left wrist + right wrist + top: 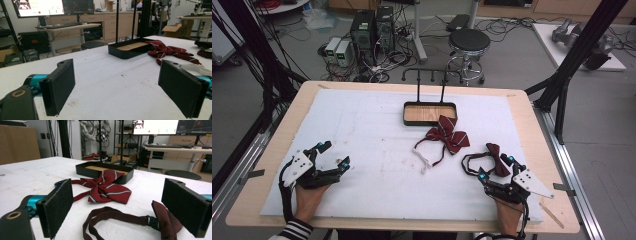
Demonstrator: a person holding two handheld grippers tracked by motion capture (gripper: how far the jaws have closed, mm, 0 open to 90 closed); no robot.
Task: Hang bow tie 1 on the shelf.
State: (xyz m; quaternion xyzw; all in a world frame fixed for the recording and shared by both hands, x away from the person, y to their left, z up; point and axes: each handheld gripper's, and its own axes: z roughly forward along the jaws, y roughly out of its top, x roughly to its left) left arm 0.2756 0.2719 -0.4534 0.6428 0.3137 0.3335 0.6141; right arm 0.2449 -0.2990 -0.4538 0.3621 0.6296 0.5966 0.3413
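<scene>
I am holding my right gripper [495, 168] wide apart around a dark red bow tie [498, 159] — my left gripper [332, 154] is resting apart too.

Robotics lab/workshop. Black alu-frame rig posts [573, 55] round the worktop [522, 117], PC towers [372, 30] w/ loose cables on the floor, round stool [468, 41], monitors [38, 7] on desks along the wall, robot parts [579, 37] on a side table, cardboard boxes [172, 30].
</scene>
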